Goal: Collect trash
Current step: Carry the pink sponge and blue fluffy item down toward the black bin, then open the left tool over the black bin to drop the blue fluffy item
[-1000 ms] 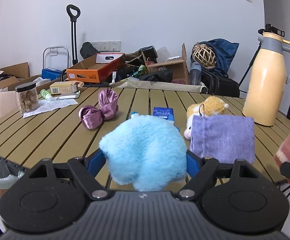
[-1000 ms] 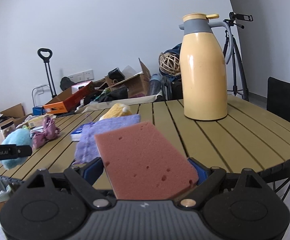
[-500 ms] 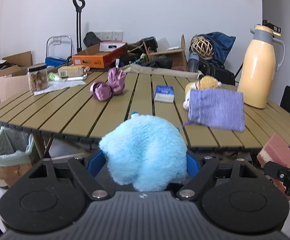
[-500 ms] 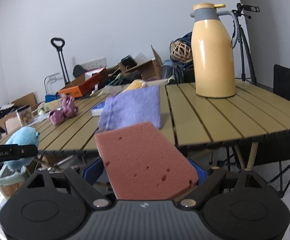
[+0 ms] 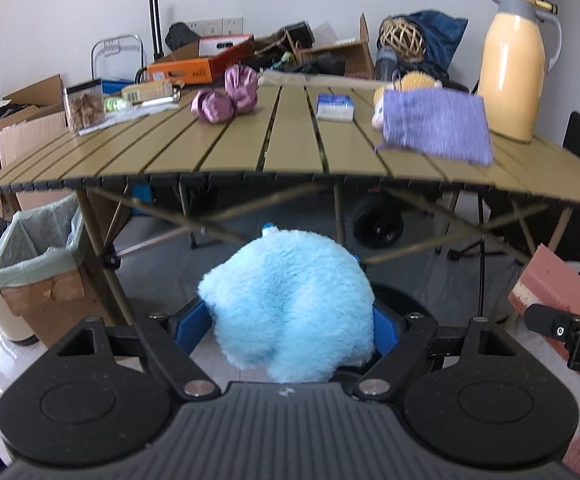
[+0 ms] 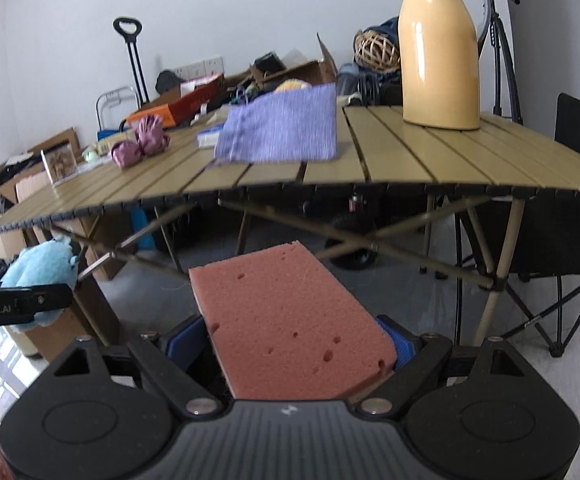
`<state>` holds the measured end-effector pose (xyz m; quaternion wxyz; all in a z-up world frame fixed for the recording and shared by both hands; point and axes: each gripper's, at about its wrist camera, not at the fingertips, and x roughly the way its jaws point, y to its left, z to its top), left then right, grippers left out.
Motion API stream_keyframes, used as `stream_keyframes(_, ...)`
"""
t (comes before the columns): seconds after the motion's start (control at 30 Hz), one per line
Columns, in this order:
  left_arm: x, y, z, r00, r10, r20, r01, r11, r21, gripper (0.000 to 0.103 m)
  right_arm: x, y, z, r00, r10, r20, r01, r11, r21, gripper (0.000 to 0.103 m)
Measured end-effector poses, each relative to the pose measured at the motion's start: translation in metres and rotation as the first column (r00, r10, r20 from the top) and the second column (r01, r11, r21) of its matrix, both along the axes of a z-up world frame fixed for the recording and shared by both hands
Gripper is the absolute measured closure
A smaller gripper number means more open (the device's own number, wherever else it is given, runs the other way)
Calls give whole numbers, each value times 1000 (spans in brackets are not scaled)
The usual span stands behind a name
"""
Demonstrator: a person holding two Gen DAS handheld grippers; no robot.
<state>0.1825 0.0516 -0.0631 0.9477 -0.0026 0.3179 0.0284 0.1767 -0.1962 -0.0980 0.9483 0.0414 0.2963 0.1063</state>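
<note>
Left wrist view: my left hand-held gripper (image 5: 290, 320) clamps the blue plush (image 5: 290, 300), right hand-held gripper (image 6: 290, 340) clamps the pink sponge (image 6: 290, 320), both below the counter (image 5: 249, 152) edge. I'd swing left, release over the lined bin (image 5: 29, 248).

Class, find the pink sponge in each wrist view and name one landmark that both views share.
Left wrist view: the pink sponge shows at the right edge, below the table, held in the right gripper.
Right wrist view: the sponge fills the lower centre, gripped between the fingers.
Shared landmark: the yellow thermos jug on the table.
</note>
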Motion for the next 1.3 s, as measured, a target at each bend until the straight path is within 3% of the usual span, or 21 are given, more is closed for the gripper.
stream_keyframes(0.47, -6, 5, -51, 984, -7, -177, 12, 999, 32, 21, -7, 3, -48, 986, 7, -167, -17, 998, -55, 14)
stream_keyframes(0.77, 8, 16, -84, 946, 11, -325, -3, 1000, 26, 21, 3, -5, -72, 968, -55, -244, 33, 995, -93, 14)
stream_keyframes(1.13, 24, 19, -97, 904, 20, -427, -15, 1000, 16, 21, 16, -6, -84, 953, -76, -292, 52, 994, -91, 14)
stream_keyframes(1.3, 35, 20, -94, 899, 23, -437, -20, 1000, 10, 21, 20, -11, -88, 949, -94, -300, 71, 994, -88, 14)
